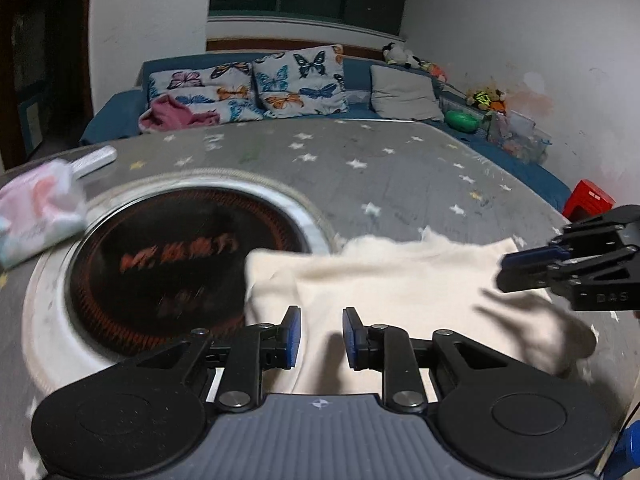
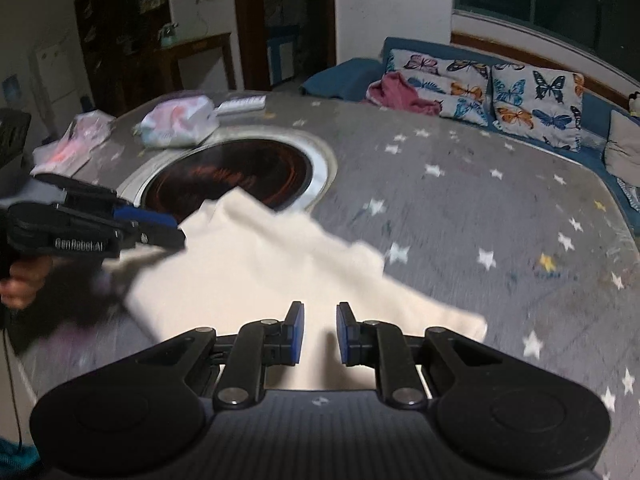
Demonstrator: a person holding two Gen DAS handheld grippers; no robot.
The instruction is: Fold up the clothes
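Cream cloth (image 1: 400, 292) on the table (image 1: 400, 176), long way running side to side, left tool (image 1: 321, 336) at one end, right tool (image 2: 320, 330) at the other, both open a crack, grip unclear.

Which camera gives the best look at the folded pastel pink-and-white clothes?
The right wrist view: two folded pastel pink-and-white clothes lie whole beyond the round black burner. The left wrist view shows only one, blurred at its left edge.
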